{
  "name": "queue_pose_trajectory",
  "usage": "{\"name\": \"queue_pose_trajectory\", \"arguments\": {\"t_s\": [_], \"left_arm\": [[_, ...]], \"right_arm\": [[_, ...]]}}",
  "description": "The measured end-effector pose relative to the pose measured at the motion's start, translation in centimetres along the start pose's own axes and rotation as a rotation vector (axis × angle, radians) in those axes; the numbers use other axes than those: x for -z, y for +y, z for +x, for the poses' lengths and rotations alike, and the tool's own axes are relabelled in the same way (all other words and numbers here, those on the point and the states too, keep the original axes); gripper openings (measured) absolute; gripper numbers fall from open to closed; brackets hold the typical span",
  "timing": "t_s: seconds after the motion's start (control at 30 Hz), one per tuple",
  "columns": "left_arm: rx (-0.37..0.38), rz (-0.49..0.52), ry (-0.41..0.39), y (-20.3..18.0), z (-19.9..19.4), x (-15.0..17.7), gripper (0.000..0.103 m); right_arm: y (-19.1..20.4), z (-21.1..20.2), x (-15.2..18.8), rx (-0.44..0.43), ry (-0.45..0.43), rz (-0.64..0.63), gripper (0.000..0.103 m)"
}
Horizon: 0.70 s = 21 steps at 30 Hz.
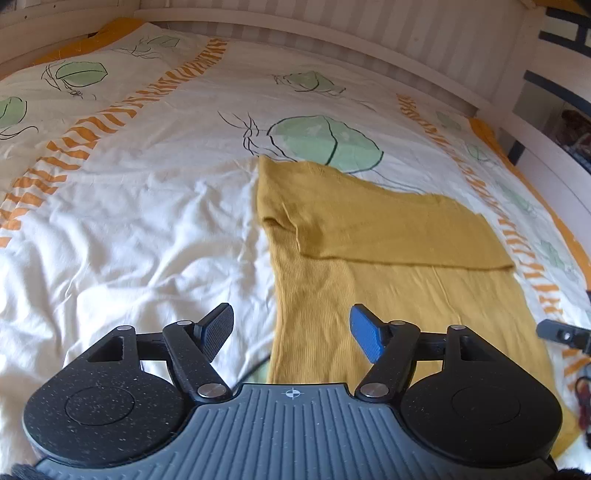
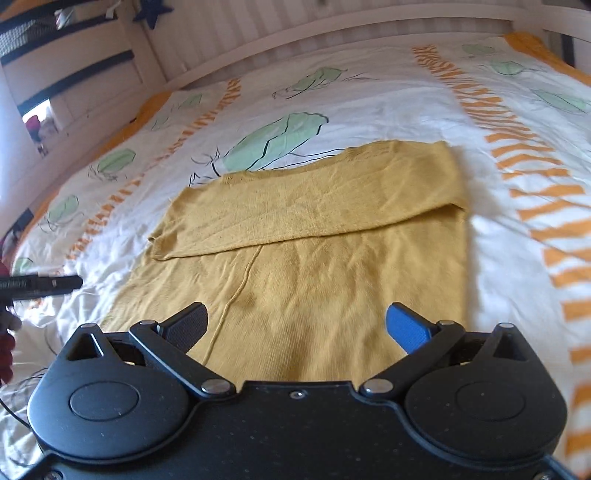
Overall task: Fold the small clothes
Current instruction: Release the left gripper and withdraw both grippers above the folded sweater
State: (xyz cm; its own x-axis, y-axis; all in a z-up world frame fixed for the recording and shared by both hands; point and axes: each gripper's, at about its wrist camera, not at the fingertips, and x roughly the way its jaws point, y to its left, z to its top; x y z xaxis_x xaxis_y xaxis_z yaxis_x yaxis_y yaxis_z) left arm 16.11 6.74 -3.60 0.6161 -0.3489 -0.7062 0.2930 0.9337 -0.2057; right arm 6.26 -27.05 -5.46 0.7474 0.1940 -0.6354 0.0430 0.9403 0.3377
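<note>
Lying flat on the duvet [image 1: 129,221], mustard-yellow knit garment [image 1: 369,258], far part folded over toward the near part so that a doubled band crosses its width, lower edge of that flap running straight across. Spread out below the flap in a single ribbed layer, reaching down to the near edge of both views.

Hovering over the garment's left border, left gripper [image 1: 291,328], jaws spread wide and holding nothing: black pad above white bedding, blue pad above yellow knit. Hovering over the near middle of the same garment [image 2: 314,258], right gripper [image 2: 297,325], jaws likewise parted and empty, both pads above yellow fabric. Running lengthwise between fold and black pad, a raised seam or crease [image 2: 236,291].

Covering the bed, white duvet [image 2: 498,229] printed with green leaf shapes and orange striped bands, rumpled to the left of the garment. Standing beyond it, white slatted bed rail [image 1: 332,33]. Poking in at the right edge of the left view, tip of the other gripper [image 1: 561,334].
</note>
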Motion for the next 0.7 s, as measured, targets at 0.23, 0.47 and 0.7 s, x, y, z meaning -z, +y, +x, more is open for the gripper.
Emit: {"name": "queue_pose_trajectory", "arguments": {"t_s": [0.23,0.47,0.7], "left_arm": [[-0.009,0.042,0.046,-0.6,-1.1,3.3,0.068],[-0.020,0.024,0.086,-0.1,-1.5,6.1,0.068],[-0.027,-0.030,0.138,0.9,-0.7,7.7,0.069]], "right_arm": [[-1.3,-4.0,1.9,0.052,0.003,0.096,0.103],[-3.0,-5.7,4.2,0.129,0.080,0.162,0.103],[-3.9,-5.9,6.2,0.141,0.134,0.226,0.103]]}}
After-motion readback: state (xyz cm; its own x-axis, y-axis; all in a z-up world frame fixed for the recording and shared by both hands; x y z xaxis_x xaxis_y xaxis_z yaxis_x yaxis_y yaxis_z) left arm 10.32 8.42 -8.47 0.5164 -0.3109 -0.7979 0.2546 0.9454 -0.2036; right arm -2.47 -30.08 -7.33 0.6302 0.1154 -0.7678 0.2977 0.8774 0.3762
